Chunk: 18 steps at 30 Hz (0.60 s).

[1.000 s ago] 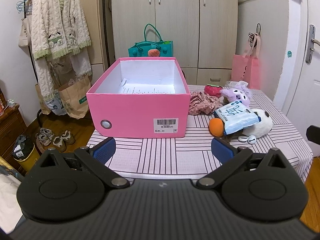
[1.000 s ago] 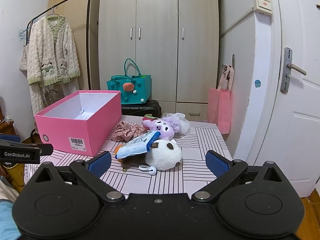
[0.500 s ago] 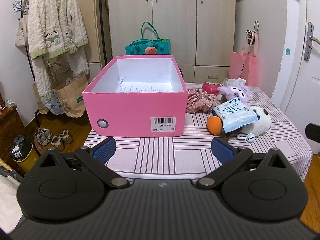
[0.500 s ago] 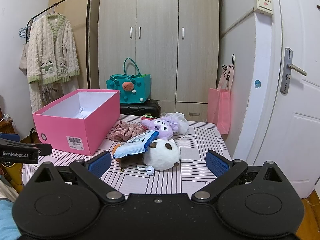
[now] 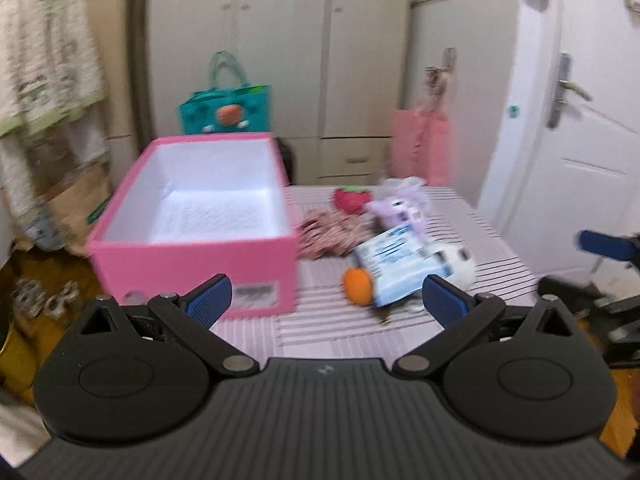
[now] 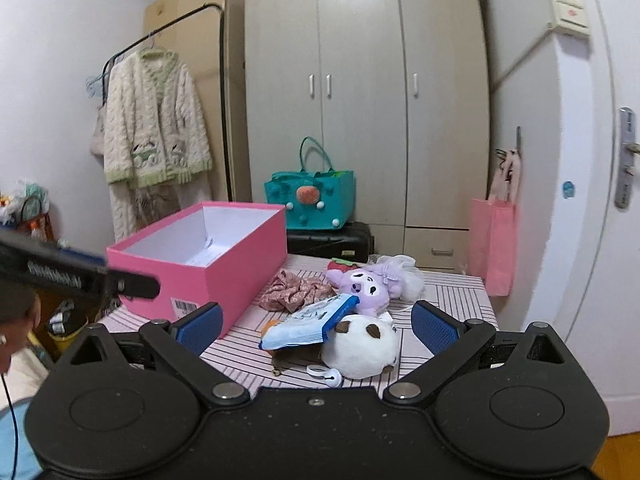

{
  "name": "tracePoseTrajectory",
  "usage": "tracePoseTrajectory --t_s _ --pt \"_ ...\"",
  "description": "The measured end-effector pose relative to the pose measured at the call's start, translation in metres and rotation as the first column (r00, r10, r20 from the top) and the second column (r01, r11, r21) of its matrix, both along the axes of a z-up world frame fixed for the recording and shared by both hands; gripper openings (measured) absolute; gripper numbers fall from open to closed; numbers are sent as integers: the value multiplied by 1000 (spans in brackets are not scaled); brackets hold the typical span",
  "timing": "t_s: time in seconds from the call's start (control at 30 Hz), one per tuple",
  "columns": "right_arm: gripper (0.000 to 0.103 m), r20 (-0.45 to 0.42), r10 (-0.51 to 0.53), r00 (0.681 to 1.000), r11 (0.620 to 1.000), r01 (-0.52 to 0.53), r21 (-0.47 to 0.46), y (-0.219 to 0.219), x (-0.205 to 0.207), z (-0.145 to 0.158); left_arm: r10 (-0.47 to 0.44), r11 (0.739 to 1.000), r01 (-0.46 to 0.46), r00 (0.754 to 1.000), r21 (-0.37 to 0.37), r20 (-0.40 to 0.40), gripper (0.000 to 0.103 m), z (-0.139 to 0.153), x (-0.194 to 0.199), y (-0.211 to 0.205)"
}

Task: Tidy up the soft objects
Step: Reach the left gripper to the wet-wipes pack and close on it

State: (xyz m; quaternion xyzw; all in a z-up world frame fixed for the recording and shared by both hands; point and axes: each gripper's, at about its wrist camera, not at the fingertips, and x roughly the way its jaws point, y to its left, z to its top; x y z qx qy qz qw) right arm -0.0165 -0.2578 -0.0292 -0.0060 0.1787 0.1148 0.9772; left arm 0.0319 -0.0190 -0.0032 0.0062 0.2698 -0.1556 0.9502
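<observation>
While both tongs, left gripper (image 5: 325,297) & right gripper (image 6: 316,321), are held spread w/ nothing pinched, soft toys sit piled beside the pink box (image 6: 224,264), none inside. If the tissue pack (image 6: 308,320) atop the white plush (image 6: 360,346) is snagged, the orange toy (image 5: 357,285) could be knocked off the table (image 6: 460,296).
</observation>
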Motion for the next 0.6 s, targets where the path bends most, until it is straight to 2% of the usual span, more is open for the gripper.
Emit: tracePoseTrajectory --t_s 0.13,0.37,0.47,0.57,0.6 --pt "96 -40 6 999 1000 -6 1 -6 23 -9 -66 998 66 998 -12 -8 102 -1 15 -15" --pt "84 -87 121 989 993 -121 6 -9 52 -33 -185 981 178 978 -83 -92 93 -13 53 -37" --pt "78 -99 158 982 987 -157 19 -6 68 -41 -218 973 206 968 -101 -122 89 -20 71 -49" --pt "72 -103 185 977 983 -183 25 0 82 -50 -228 968 203 957 -146 -182 87 -29 93 -57" --pt "68 -106 195 975 981 -193 27 2 88 -53 -227 968 197 951 -157 -208 83 -33 103 -60"
